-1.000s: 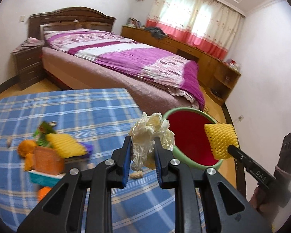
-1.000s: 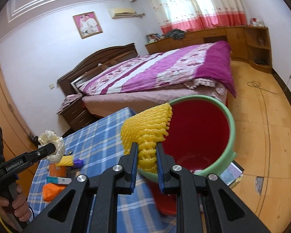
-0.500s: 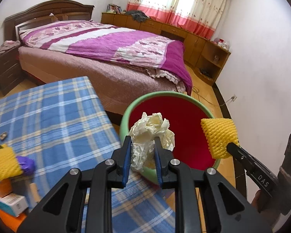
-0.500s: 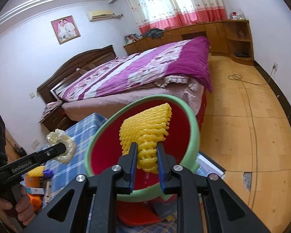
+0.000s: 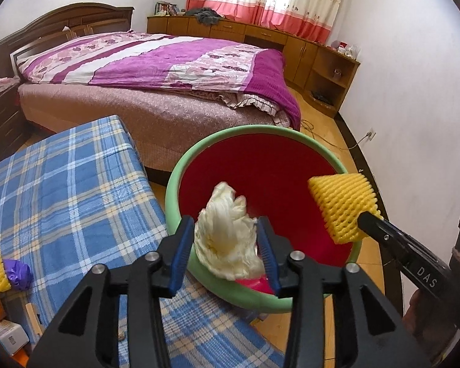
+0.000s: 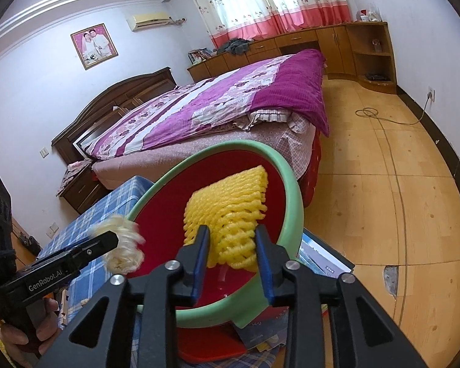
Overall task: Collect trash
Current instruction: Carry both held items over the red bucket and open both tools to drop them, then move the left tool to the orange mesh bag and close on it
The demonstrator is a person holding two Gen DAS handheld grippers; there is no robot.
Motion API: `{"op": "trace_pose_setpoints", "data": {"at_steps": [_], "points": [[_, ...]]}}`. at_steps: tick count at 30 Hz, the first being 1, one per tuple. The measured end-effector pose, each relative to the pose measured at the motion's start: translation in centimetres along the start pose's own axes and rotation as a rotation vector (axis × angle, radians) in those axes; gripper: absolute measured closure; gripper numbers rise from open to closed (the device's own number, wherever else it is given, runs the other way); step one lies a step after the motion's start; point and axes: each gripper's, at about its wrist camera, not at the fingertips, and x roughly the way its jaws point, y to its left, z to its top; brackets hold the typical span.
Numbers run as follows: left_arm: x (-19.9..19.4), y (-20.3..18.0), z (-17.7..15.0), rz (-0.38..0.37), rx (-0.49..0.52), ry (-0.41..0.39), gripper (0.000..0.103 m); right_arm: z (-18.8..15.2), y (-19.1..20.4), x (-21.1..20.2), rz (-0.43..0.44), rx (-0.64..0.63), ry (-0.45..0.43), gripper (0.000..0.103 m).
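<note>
Currently at drop step: both tongs over red bin point(image 5: 260, 165), jaws just been opening. Left tongs point(image 5: 227, 242) spread around crumpled tissue point(image 5: 227, 239); right tongs point(image 6: 231, 248), at 3 o'clock, spread around yellow foam net point(image 6: 227, 208). Next: withdraw, return to desk point(image 5: 61, 190).

Both the left gripper point(image 5: 227, 245) and right gripper point(image 6: 231, 254) tilt downward, jaws just opening, apparently releasing.

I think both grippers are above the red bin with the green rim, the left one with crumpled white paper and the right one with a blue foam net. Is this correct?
Nearly. The foam net at the right gripper is yellow, not blue, as the right wrist view shows. The rest holds: both are above the red bin, and the left gripper has the crumpled white paper.
</note>
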Motion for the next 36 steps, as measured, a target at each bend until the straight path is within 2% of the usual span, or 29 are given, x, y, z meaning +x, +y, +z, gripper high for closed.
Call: {"op": "trace_pose_setpoints", "data": {"at_steps": [8,15,25,36], "points": [[-1.2,0.4,-0.3,-0.003,-0.023,-0.015,0.06,-0.2,0.1,-0.3,0.004,0.005,0.0,0.061],[-3.2,1.5,-0.9,0.017,-0.053,-0.03,0.06,-0.6,1.6,-1.6,0.014,-0.02,-0.016,0.061],[-6.7,3.9,-2.5,0.064,-0.111,-0.046,0.06,-1.5,4.7,-3.4,0.055,-0.066,-0.015,0.061],[-10.5,7.0,-4.6,0.134,-0.158,-0.059,0.06,-3.3,8.2,-3.8,0.109,-0.102,0.029,0.06]]}}
